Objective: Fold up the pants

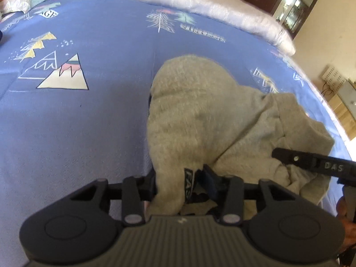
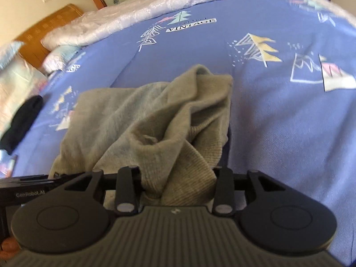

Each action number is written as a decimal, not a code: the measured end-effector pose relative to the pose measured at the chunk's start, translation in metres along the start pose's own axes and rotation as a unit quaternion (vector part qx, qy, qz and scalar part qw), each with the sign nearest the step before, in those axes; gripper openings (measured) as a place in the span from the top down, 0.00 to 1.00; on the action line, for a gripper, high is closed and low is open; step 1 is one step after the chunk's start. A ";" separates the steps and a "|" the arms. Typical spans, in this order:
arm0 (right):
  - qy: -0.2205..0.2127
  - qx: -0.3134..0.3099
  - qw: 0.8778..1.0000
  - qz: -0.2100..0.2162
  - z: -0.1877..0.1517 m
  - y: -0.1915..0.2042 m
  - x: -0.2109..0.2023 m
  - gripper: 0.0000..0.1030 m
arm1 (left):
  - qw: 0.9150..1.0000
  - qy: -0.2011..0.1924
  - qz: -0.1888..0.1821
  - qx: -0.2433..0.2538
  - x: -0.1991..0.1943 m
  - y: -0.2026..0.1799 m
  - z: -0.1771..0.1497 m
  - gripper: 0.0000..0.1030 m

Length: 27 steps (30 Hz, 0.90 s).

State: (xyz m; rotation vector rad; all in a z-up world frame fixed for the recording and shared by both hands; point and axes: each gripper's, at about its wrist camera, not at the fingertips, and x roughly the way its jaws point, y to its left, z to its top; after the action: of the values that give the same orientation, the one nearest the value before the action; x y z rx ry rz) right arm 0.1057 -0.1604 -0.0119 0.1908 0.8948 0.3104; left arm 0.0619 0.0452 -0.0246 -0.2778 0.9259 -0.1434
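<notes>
The grey fleece pants (image 1: 200, 115) lie bunched on a blue patterned bedsheet (image 1: 89, 133). My left gripper (image 1: 180, 184) is shut on an edge of the pants beside a dark label; the cloth covers its fingertips and drapes forward from it. The right gripper's black body (image 1: 311, 164) reaches into this view from the right, over the crumpled part. In the right wrist view the pants (image 2: 133, 122) rise in folds to my right gripper (image 2: 178, 184), which is shut on a ribbed band of the cloth. The left gripper's body (image 2: 26, 189) shows at the left edge.
A white quilt (image 1: 200, 2) (image 2: 155, 6) lies rolled along the far side of the bed. A black garment (image 2: 24, 120) and pillows (image 2: 13, 82) lie near the wooden headboard (image 2: 44, 26). The bed's edge (image 1: 333, 115) runs close on the right of the pants.
</notes>
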 end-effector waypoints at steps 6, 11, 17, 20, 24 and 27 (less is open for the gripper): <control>-0.004 0.007 1.000 -0.015 -0.007 0.001 -0.004 0.59 | 1.000 0.011 0.025 0.007 0.006 -0.011 0.008 0.59; -0.005 0.010 1.000 -0.013 -0.006 0.002 -0.002 0.59 | 0.999 0.011 0.030 0.003 0.004 -0.010 0.006 0.58; -0.004 0.008 1.000 -0.020 -0.006 0.005 -0.003 0.59 | 0.999 0.012 0.033 0.008 0.003 -0.012 0.005 0.58; -0.004 0.006 1.000 -0.024 -0.007 0.007 -0.003 0.59 | 0.999 0.013 0.031 0.008 0.003 -0.012 0.005 0.58; -0.004 0.005 1.000 -0.025 -0.006 0.007 -0.003 0.59 | 0.999 0.012 0.030 0.008 0.003 -0.011 0.005 0.58; -0.003 0.006 1.000 -0.024 -0.006 0.006 -0.003 0.59 | 0.999 0.011 0.029 0.008 0.003 -0.011 0.004 0.58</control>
State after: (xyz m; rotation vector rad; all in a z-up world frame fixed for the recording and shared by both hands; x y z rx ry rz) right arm 0.0983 -0.1551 -0.0119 0.1804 0.8933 0.2592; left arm 0.0673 0.0351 -0.0215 -0.2343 0.9543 -0.1004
